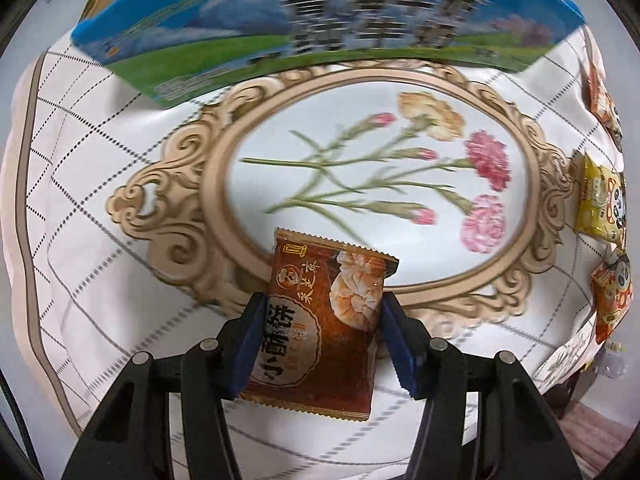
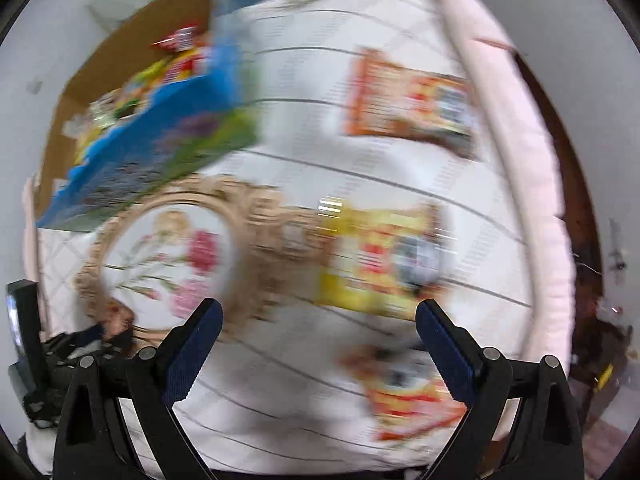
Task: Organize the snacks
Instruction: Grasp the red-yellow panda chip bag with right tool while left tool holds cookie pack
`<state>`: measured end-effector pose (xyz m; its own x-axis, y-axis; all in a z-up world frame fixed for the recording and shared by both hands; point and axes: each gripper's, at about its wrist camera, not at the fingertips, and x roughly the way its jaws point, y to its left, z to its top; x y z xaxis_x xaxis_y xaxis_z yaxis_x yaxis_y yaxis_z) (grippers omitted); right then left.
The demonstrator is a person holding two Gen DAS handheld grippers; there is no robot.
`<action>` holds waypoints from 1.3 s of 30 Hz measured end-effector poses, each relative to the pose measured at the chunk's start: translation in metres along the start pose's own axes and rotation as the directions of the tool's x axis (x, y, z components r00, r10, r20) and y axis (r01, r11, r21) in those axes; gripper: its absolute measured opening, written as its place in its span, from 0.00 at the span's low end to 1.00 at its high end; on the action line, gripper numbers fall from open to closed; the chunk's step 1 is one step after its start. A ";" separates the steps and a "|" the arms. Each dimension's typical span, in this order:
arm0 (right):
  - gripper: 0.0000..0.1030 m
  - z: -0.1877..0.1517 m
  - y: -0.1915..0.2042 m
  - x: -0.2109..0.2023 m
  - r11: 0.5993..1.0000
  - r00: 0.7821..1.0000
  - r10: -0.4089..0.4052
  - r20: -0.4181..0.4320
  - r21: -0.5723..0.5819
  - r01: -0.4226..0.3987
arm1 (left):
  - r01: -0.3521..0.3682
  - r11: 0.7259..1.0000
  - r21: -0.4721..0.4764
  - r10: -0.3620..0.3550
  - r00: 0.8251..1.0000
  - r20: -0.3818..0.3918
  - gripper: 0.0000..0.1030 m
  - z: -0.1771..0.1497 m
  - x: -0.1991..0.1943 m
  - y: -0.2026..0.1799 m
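**One packet gripped, three on the cloth**

Left wrist view: the left tool (image 1: pixel 320 344) clamps one brown snack packet (image 1: pixel 324 320) over the flower-print cloth (image 1: pixel 100 312), below the blue box (image 1: pixel 320 28).

Right wrist view, blurred: the right tool (image 2: pixel 320 344) stands wide, empty; right of the blue box (image 2: pixel 160 148) lie three snack packets: orange packet (image 2: pixel 408 104), yellow packet (image 2: pixel 380 260), red-orange packet (image 2: pixel 408 392).

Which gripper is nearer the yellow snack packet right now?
Right. The right gripper hangs open just above the yellow snack packet; the left gripper, clamped on a brown snack packet, is across the cloth.
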<state>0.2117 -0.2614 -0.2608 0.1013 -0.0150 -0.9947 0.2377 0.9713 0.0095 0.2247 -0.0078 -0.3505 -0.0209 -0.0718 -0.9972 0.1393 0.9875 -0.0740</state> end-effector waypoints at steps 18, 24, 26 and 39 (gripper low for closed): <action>0.59 -0.053 -0.007 0.071 0.993 0.990 -0.069 -0.120 -0.104 0.056 | -0.037 0.999 0.018 0.037 0.999 0.005 0.54 -0.002 0.009 -0.094; 0.58 -0.058 0.027 0.058 0.994 0.993 0.088 -0.075 -0.061 -0.093 | -0.006 1.000 0.003 0.006 1.000 -0.011 0.56 0.005 0.005 -0.081; 0.58 -0.056 0.044 0.057 0.988 0.987 0.137 -0.080 -0.059 -0.142 | -0.001 1.000 0.003 0.001 1.000 -0.017 0.56 0.007 0.006 -0.083; 0.61 -0.039 0.090 0.076 0.982 0.976 0.168 -0.139 -0.066 -0.178 | 0.002 1.000 0.004 -0.002 1.000 -0.029 0.57 0.035 0.029 0.019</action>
<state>0.2031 -0.1655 -0.3399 0.0043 0.1814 -0.9834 0.1514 0.9720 0.1799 0.2618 0.0038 -0.3812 -0.0496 -0.0692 -0.9964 0.1438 0.9867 -0.0757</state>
